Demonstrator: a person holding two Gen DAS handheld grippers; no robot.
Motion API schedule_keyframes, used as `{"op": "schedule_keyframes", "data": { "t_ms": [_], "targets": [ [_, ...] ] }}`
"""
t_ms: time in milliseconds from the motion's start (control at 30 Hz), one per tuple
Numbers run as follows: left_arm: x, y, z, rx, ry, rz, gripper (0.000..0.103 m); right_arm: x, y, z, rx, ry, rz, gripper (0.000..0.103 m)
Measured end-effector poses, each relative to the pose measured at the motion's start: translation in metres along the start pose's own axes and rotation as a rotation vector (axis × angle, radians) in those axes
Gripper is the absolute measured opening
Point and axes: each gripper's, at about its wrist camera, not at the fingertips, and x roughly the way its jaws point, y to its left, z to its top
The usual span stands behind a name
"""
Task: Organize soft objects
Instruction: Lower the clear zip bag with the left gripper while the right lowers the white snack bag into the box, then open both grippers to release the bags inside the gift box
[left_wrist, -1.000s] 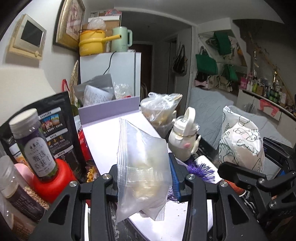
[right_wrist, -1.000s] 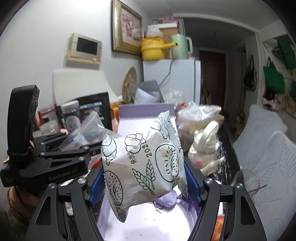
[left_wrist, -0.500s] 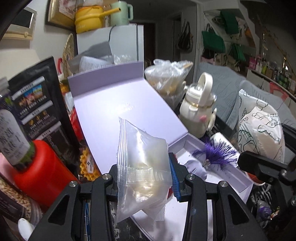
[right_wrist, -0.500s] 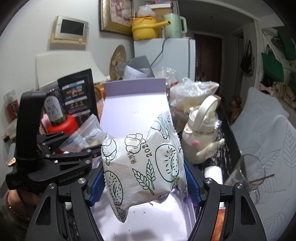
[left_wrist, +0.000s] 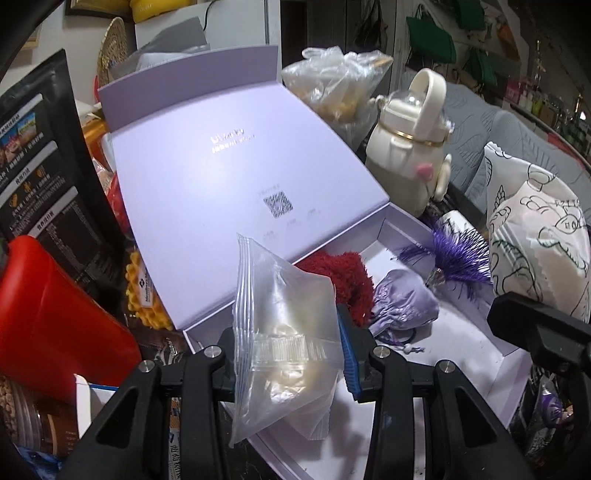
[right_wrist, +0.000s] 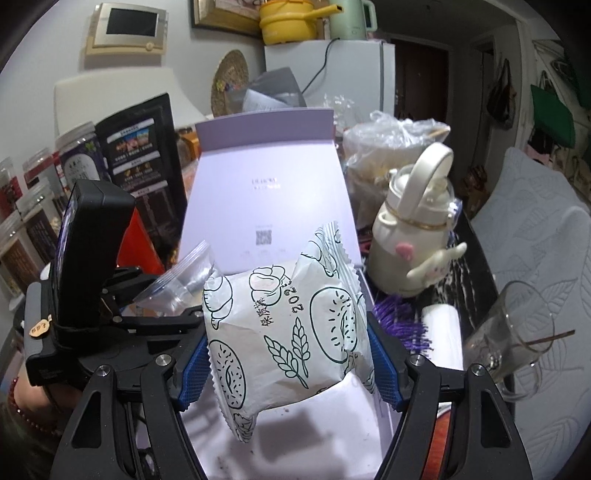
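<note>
Both tongs are hovering over the open lavender box (left_wrist: 498, 354), left tongs (left_wrist: 288, 354) pinching a zip bag (left_wrist: 284, 332), right tongs (right_wrist: 286, 354) pinching a bread packet (right_wrist: 291, 332), ready for dropping inside.

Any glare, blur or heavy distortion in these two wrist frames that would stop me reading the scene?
Left wrist view: strong fisheye bending, dark corners, soft sheen on the open lilac box lid; the clear zip bag in the left gripper is sharp. Right wrist view: same curvature; the printed snack packet in the right gripper casts a shadow on the box floor; print legible.
</note>
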Motion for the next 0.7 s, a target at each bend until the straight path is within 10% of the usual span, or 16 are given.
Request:
{"op": "schedule_keyframes", "data": {
  "t_ms": [700],
  "targets": [
    [0.036, -0.001, -0.008, -0.015, 0.181, 0.011, 0.054, 0.054, -0.02, -0.019, 0.076, 0.177, 0.045, 0.075]
  ]
}}
